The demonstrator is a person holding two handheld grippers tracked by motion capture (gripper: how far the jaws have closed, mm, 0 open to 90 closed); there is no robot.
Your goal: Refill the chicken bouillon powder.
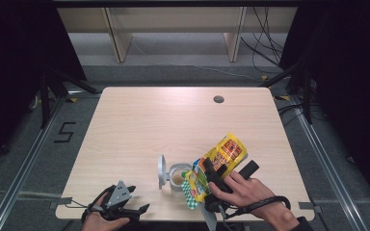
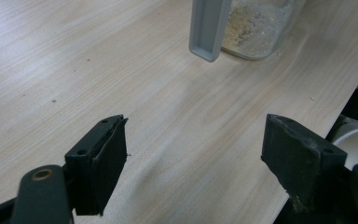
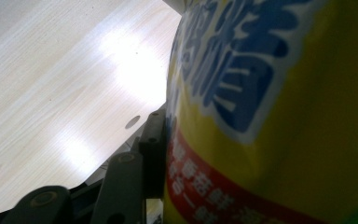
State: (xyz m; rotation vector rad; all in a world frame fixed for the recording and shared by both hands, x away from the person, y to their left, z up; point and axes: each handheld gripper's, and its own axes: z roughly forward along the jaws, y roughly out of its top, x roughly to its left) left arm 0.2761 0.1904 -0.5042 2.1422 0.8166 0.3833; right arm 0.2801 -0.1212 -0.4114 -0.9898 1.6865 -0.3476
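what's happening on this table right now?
A person is holding a yellow snack bag in the right tool, tilted over an open clear jar with some crumbly brown contents, its grey lid flipped up at the side. The left tool sits open and empty at the near edge of the wooden table. Looks like the bag is being emptied into the jar.

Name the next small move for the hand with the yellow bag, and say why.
Probably tip the yellow bag further toward the open jar: the right gripper grips it tilted beside the jar, lid swung aside, little powder inside.
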